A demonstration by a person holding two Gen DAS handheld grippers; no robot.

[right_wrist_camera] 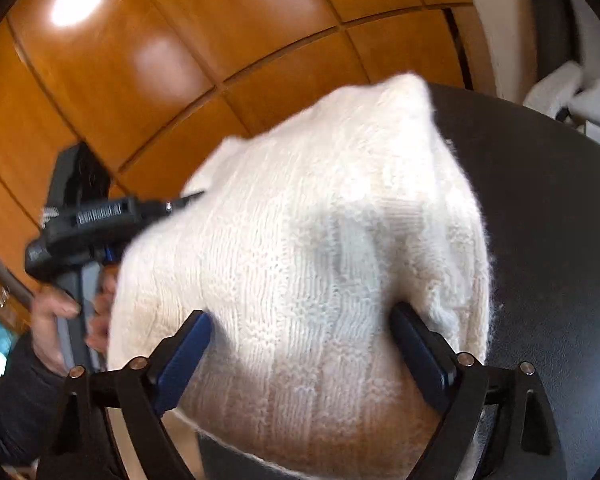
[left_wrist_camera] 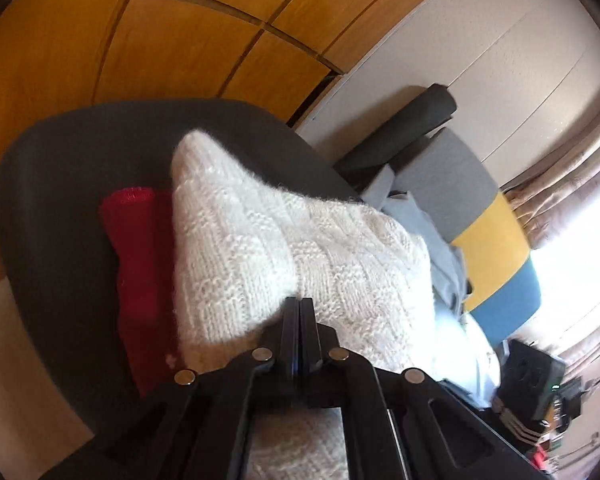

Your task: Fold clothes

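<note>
A cream knitted sweater (left_wrist_camera: 284, 248) is bunched on a dark grey round table (left_wrist_camera: 60, 208). My left gripper (left_wrist_camera: 299, 308) is shut, its fingertips pressed together at the sweater's near edge; whether cloth is pinched between them I cannot tell. In the right wrist view the same sweater (right_wrist_camera: 320, 248) fills the middle. My right gripper (right_wrist_camera: 300, 344) is wide open, its blue-padded fingers (right_wrist_camera: 184, 356) on either side of a thick fold of the sweater. The left gripper's body (right_wrist_camera: 96, 216) and the hand holding it show at the left, reaching into the sweater.
A red knitted garment (left_wrist_camera: 140, 272) lies on the table left of the sweater. Pale blue clothes (left_wrist_camera: 440, 248) lie to the right. Behind stand a grey, yellow and blue seat (left_wrist_camera: 488, 240) and a wooden panelled wall (left_wrist_camera: 140, 40). The table edge (right_wrist_camera: 560, 200) curves at the right.
</note>
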